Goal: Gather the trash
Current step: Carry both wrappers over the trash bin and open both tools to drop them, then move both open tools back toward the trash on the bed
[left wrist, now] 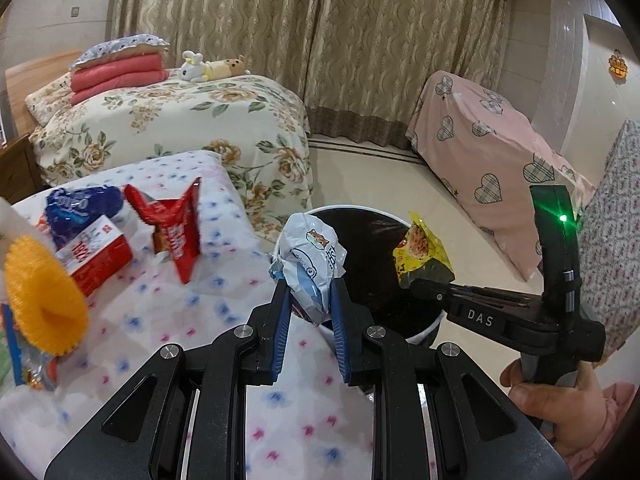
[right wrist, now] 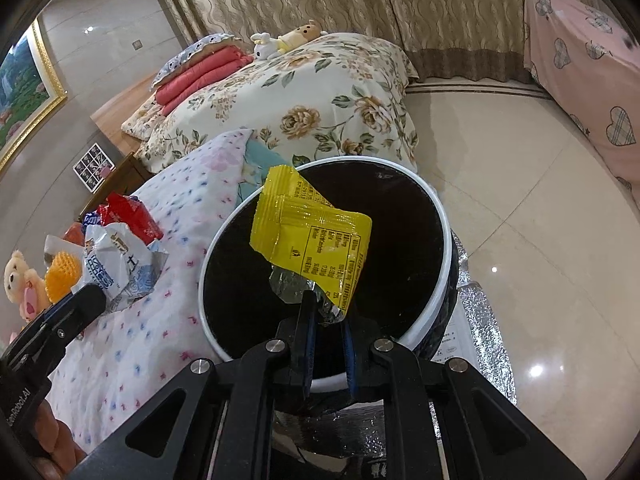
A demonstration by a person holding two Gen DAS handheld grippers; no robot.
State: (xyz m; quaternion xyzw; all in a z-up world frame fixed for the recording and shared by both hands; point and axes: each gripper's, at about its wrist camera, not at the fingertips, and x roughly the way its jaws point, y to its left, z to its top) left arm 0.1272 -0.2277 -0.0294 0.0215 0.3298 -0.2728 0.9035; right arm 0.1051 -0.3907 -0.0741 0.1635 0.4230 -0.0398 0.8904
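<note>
The right gripper (right wrist: 326, 316) clamps the yellow wrapper (right wrist: 310, 228) directly above the bin (right wrist: 440, 216) mouth. The left gripper (left wrist: 310, 304) pinches the white wrapper (left wrist: 312, 252) at the bin's rim, slightly farther out.

A bed (left wrist: 168, 120) with a floral cover stood against the beige patterned curtains (left wrist: 320, 32). At its head lay folded red blankets (left wrist: 116, 74) under a blue-dotted pillow (left wrist: 120, 46), with two soft toys (left wrist: 212, 66) beside them. A pink heart-print cloth (left wrist: 492, 152) draped furniture at the right. A framed landscape painting (right wrist: 24, 92) hung on the wall, and a teddy bear (right wrist: 20, 280) sat at the left edge.
</note>
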